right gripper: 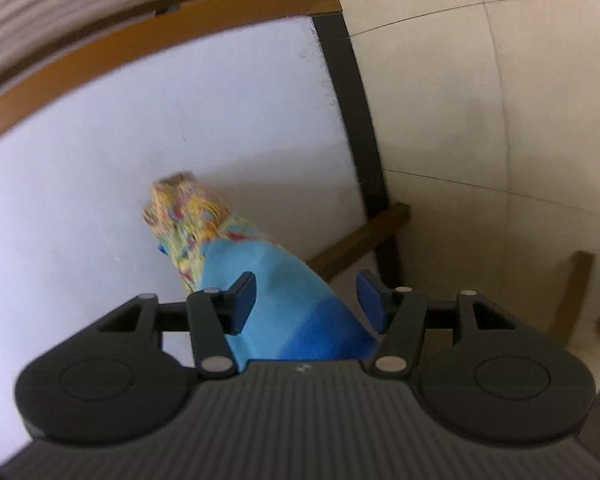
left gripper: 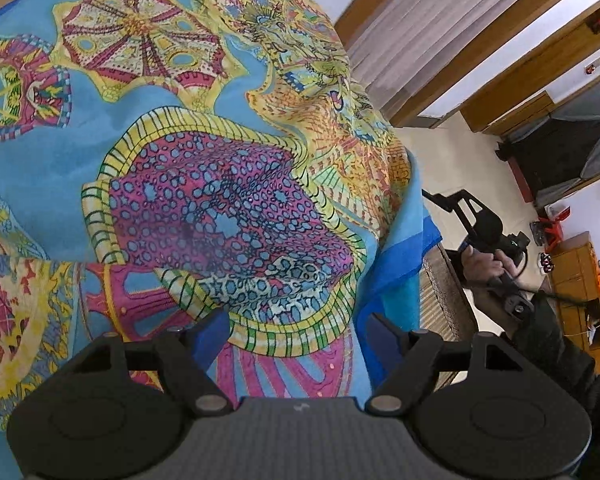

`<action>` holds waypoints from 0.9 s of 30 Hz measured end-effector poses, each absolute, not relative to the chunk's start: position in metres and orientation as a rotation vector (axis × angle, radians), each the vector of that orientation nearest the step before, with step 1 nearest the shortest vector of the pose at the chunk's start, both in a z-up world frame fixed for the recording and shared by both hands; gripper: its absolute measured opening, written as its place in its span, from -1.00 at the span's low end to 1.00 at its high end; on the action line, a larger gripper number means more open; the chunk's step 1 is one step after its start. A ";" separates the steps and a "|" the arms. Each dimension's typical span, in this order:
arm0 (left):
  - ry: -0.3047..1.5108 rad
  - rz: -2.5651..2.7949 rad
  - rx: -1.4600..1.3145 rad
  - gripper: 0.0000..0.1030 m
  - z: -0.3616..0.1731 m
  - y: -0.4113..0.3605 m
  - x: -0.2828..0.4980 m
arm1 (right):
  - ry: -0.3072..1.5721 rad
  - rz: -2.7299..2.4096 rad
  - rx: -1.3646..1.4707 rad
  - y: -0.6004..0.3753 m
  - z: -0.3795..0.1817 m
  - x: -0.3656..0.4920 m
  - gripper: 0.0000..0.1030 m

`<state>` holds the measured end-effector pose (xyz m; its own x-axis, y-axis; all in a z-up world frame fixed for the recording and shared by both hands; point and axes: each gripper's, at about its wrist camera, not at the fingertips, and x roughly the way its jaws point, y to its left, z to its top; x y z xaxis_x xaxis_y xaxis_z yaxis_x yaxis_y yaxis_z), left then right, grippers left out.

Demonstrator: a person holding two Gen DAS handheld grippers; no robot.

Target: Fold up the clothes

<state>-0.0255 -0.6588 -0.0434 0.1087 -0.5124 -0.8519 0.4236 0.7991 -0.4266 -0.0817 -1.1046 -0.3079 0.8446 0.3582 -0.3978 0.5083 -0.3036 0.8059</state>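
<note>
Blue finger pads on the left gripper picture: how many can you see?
2. One blue pad pokes up left of the middle, the other right of it, with the colourful scarf between them. Their tips may be hidden by cloth.

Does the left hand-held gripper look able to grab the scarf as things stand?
Probably yes: the left hand-held gripper is open, and the scarf lies bunched right between its fingers with nothing in the way.

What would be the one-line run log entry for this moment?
task: fold clothes | left tool: open, over scarf | right tool: open, scarf corner between fingers | fold: not done
</note>
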 end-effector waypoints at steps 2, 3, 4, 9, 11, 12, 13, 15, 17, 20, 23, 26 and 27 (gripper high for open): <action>1.277 -0.675 -0.083 0.49 -0.042 -0.659 -0.027 | 0.584 -0.201 1.804 -1.110 -0.289 -0.081 -0.91; 1.269 -0.667 -0.084 0.49 -0.041 -0.658 -0.028 | 0.569 -0.212 1.713 -1.111 -0.275 -0.077 -0.92; 1.263 -0.657 -0.091 0.49 -0.041 -0.654 -0.029 | 0.554 -0.222 1.621 -1.113 -0.260 -0.074 -0.94; 1.235 -0.588 -0.163 0.49 -0.039 -0.626 -0.034 | 0.575 -0.171 1.430 -1.098 -0.206 -0.076 -0.94; 1.216 -0.558 -0.182 0.49 -0.035 -0.609 -0.040 | 0.642 -0.162 1.433 -1.087 -0.199 -0.085 -0.89; 1.204 -0.544 -0.188 0.49 -0.032 -0.599 -0.044 | 0.675 -0.157 1.433 -1.082 -0.196 -0.089 -0.88; 1.193 -0.528 -0.193 0.49 -0.030 -0.589 -0.048 | 0.709 -0.153 1.434 -1.077 -0.192 -0.094 -0.87; 1.175 -0.499 -0.208 0.50 -0.027 -0.570 -0.056 | 0.775 -0.143 1.434 -1.066 -0.185 -0.102 -0.86; 1.179 -0.472 -0.233 0.50 -0.029 -0.554 -0.063 | 0.842 -0.133 1.434 -1.055 -0.178 -0.111 -0.85; 1.197 -0.450 -0.248 0.49 -0.035 -0.545 -0.069 | 0.898 -0.145 1.422 -1.038 -0.180 -0.118 -0.85; 1.205 -0.453 -0.232 0.49 -0.038 -0.548 -0.077 | 0.887 -0.176 1.418 -1.022 -0.196 -0.114 -0.85; 1.204 -0.464 -0.201 0.49 -0.040 -0.554 -0.085 | 0.767 -0.164 1.543 -1.020 -0.217 -0.097 -0.84; 1.204 -0.468 -0.191 0.49 -0.040 -0.556 -0.088 | 0.737 -0.158 1.580 -1.022 -0.222 -0.094 -0.83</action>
<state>-0.0877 -0.5560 -0.0400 0.2780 -0.4452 -0.8512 0.2459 0.8896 -0.3850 -0.0944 -1.0220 -0.2221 0.7816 0.3590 -0.5101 0.5364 0.0306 0.8434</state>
